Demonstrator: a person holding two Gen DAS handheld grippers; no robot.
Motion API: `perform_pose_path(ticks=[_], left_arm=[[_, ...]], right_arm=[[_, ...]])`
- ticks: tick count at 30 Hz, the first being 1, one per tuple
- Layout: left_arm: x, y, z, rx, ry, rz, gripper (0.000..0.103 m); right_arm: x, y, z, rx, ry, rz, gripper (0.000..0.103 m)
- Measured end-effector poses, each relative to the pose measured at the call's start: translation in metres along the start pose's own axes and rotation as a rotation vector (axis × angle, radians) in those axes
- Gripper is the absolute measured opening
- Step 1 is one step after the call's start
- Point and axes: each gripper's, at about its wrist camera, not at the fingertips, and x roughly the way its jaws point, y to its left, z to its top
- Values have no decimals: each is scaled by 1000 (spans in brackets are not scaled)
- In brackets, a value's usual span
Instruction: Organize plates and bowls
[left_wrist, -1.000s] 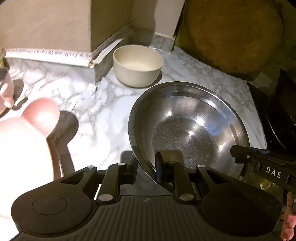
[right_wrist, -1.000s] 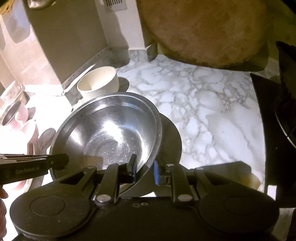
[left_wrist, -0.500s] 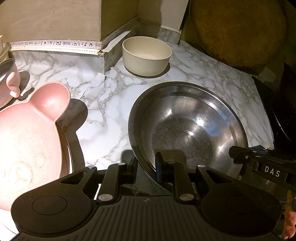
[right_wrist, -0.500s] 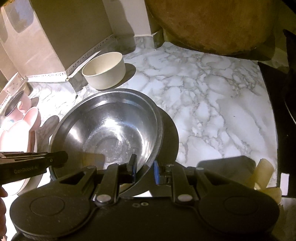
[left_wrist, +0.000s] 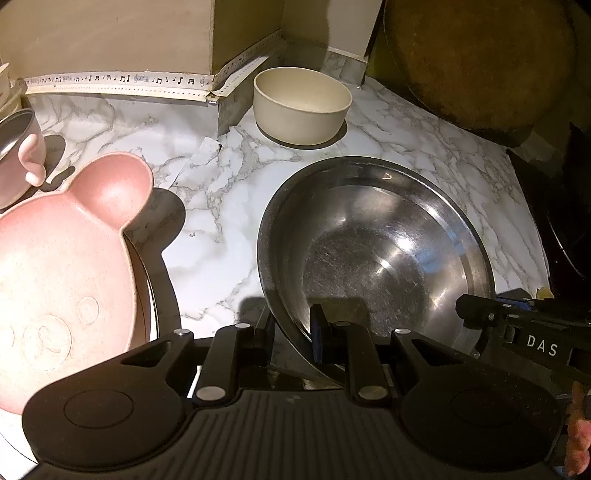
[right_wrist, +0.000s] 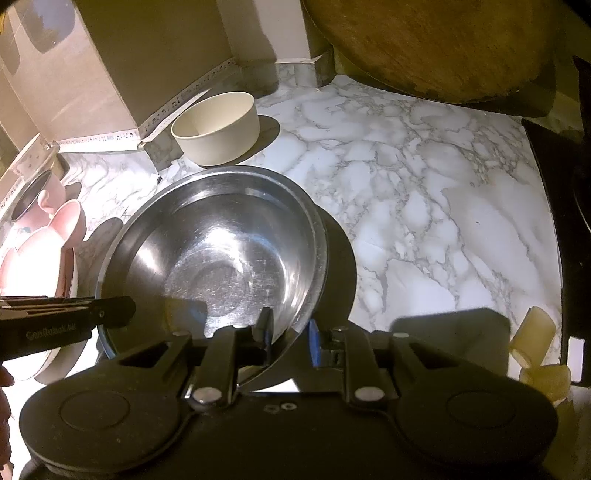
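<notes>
A large steel bowl (left_wrist: 369, 240) (right_wrist: 221, 251) sits between both grippers over the marble counter (right_wrist: 424, 192). My left gripper (left_wrist: 291, 321) is shut on the bowl's near-left rim, one finger inside and one outside. My right gripper (right_wrist: 290, 328) clamps the near-right rim, and its jaws are opening with the rim still between the pads. Each gripper's tip shows in the other's view: the right gripper (left_wrist: 476, 310), the left gripper (right_wrist: 118, 310). A cream bowl (left_wrist: 301, 107) (right_wrist: 218, 129) stands behind, near the wall corner.
A pink bear-shaped plate (left_wrist: 62, 266) (right_wrist: 37, 258) lies on a stack at the left, with a pink cup (left_wrist: 18, 162) behind it. A round wooden board (left_wrist: 480, 62) leans at the back right. A black stove edge (right_wrist: 576, 184) borders the right. Pale yellow pieces (right_wrist: 535, 332) lie near right.
Both grippers kept the steel bowl's rim between their fingers. The view drew back a little, so the pink plate and cream bowl show more fully. The right jaws stand slightly wider.
</notes>
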Motion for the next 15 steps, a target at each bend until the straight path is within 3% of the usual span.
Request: perform_pose_path(ticks=[8, 11, 12, 15], left_arm=[[-2, 1, 0, 5, 4, 8, 22], [-2, 3, -1, 10, 4, 26, 44], [-2, 3, -1, 10, -1, 28, 58], [-7, 5, -2, 10, -18, 20, 62]], right_arm=[[-4, -2, 4, -3, -15, -25, 29], [-8, -4, 5, -7, -27, -35, 33], [-9, -4, 5, -10, -28, -37, 34], [-13, -3, 5, -14, -38, -45, 35]])
